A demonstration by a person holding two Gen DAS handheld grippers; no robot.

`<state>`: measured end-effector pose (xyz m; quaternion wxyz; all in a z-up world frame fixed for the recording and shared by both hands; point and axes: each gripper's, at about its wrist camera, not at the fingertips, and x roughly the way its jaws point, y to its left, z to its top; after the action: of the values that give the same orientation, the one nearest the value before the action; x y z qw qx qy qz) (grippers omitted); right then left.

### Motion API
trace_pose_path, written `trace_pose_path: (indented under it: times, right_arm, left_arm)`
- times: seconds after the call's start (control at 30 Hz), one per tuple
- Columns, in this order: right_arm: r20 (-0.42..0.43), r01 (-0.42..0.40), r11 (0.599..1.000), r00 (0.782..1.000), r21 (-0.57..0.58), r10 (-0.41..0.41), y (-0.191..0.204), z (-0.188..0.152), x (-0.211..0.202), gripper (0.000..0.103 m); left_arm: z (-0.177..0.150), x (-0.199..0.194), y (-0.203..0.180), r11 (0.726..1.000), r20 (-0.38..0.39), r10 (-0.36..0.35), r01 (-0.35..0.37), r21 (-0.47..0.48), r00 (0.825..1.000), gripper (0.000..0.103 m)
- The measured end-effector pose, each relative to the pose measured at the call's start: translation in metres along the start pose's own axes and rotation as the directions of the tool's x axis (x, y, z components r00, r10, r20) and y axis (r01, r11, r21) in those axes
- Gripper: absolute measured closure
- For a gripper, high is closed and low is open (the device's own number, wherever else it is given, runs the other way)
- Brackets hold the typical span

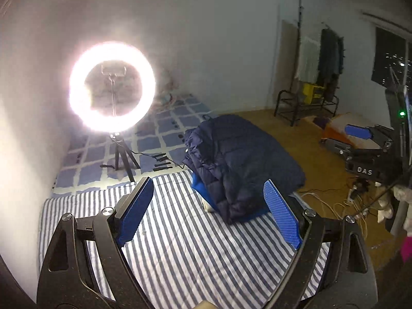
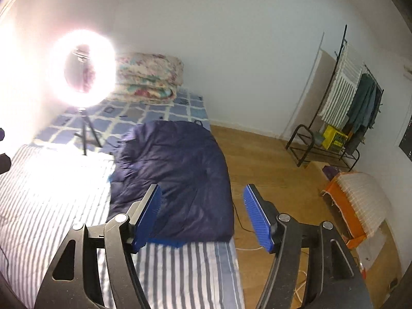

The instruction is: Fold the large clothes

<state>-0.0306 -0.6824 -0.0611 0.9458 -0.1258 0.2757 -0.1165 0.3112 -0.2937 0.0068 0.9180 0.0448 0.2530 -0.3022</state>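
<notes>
A folded navy puffer jacket (image 1: 239, 159) with a bright blue lining lies on the striped mattress (image 1: 180, 244), near its right edge. It also shows in the right wrist view (image 2: 177, 172). My left gripper (image 1: 208, 188) is open and empty, held above the mattress just short of the jacket. My right gripper (image 2: 203, 193) is open and empty, above the jacket's near right corner and the mattress edge. The right gripper also shows in the left wrist view (image 1: 360, 131), far right.
A lit ring light on a tripod (image 1: 113, 87) stands on the checked blue sheet (image 1: 164, 134) behind the jacket. A folded floral quilt (image 2: 149, 77) lies against the wall. A clothes rack (image 2: 342, 113), an orange box (image 2: 352, 206) and cables (image 1: 327, 203) are on the wooden floor to the right.
</notes>
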Motion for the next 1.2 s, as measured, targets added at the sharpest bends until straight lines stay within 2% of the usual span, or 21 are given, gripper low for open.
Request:
trace_pose_path:
  times: [0.23,0.3,0.43,0.47,0.7,0.87,1.03,1.2]
  right_arm:
    - [0.064,0.024,0.998,0.998,-0.064,-0.02,0.023,-0.031,-0.102,0.032]
    - [0.06,-0.001,0.999,0.998,-0.054,0.005,0.028,-0.041,-0.124,0.03]
    - [0.062,-0.013,0.999,0.998,-0.034,0.015,0.043,-0.065,-0.157,0.028]
    - [0.063,-0.011,1.0,0.998,-0.027,0.012,0.046,-0.07,-0.162,0.024]
    - [0.05,-0.051,0.998,0.998,0.025,0.05,0.074,-0.112,-0.18,0.022]
    - [0.066,-0.037,0.998,0.997,0.043,0.034,0.088,-0.133,-0.188,0.022]
    - [0.085,-0.053,0.996,0.995,0.076,0.047,0.097,-0.146,-0.186,0.022]
    - [0.112,-0.046,0.993,0.993,0.105,0.034,0.1,-0.154,-0.183,0.022]
  left_arm:
    - [-0.02,-0.126,-0.006,1.0,0.086,-0.023,0.021,0.022,0.996,0.013]
    - [-0.031,-0.158,-0.006,0.999,0.097,-0.013,0.009,0.031,0.995,0.013]
    - [-0.058,-0.197,-0.008,0.999,0.091,-0.013,0.01,0.036,0.996,0.013]
    - [-0.067,-0.204,-0.009,0.999,0.084,-0.016,0.014,0.031,0.996,0.013]
    - [-0.124,-0.227,-0.013,1.0,0.043,-0.013,0.013,0.019,0.999,0.013]
    - [-0.152,-0.23,-0.013,1.0,0.039,0.006,-0.006,-0.005,0.999,0.013]
    - [-0.166,-0.221,-0.006,0.998,0.035,0.004,-0.001,-0.059,0.999,0.013]
    - [-0.169,-0.204,-0.006,0.998,0.052,0.046,-0.044,-0.05,0.998,0.008]
